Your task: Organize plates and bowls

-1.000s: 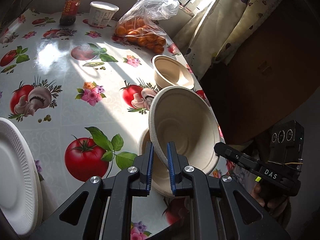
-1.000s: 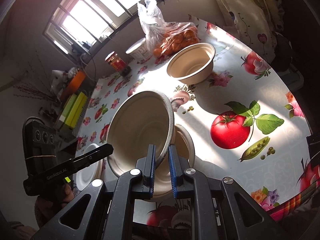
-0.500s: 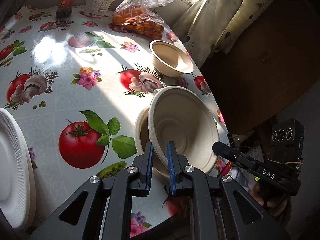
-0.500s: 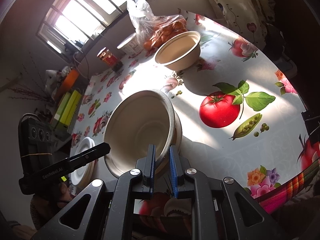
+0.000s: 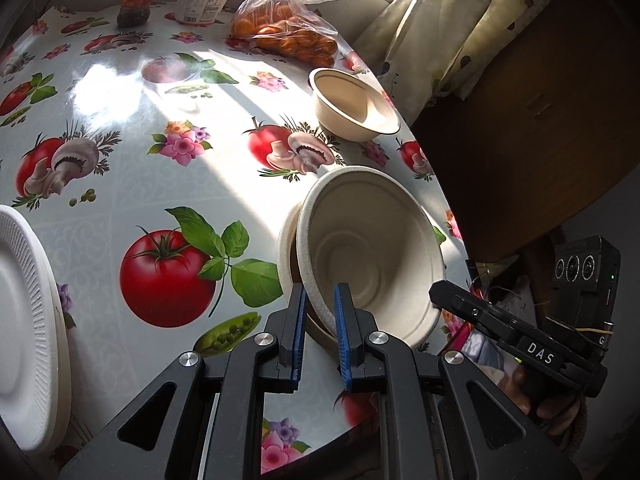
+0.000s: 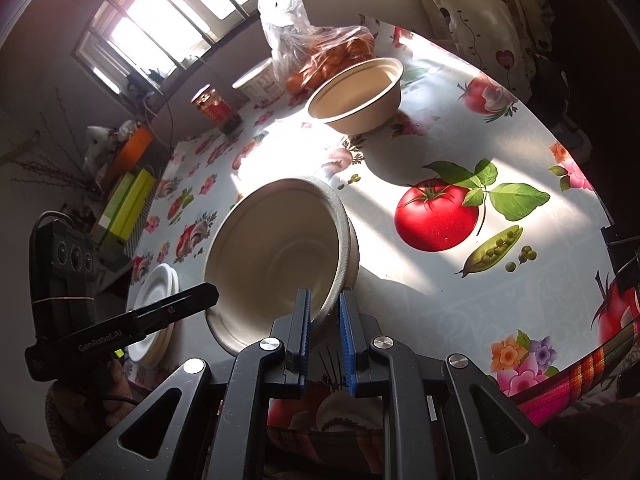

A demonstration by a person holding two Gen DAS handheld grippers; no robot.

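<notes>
While the tilted beige pulp bowl (image 5: 372,256) leans partly inside a second beige bowl (image 5: 289,248) that sits on the table beneath it, its rim is pinched from two sides at once. The left gripper (image 5: 320,336) has its blue pads nearly together on the near-left stretch of the rim, one pad inside the wall and one outside; the right gripper (image 6: 323,332) grips the opposite stretch the same way, its jaws likewise closed to a narrow gap on the wall. Seen from either pair of tongs, the bowl lies straight ahead and just past the fingertips, mouth tipped toward the left camera, base pointing down and away into the lower bowl. Neither hand is nearer; both are at the rim. To my eye, the coming move turns on that tilt: the upper bowl needs to level out and settle down into the lower one so the two nest.

Farther ahead of the tongs, well apart, a third beige bowl (image 5: 354,106) stands upright near the table's (image 5: 120,184) curved edge. Off to the left gripper's left, a stack of white ribbed plates (image 5: 24,312) waits at the near edge.
</notes>
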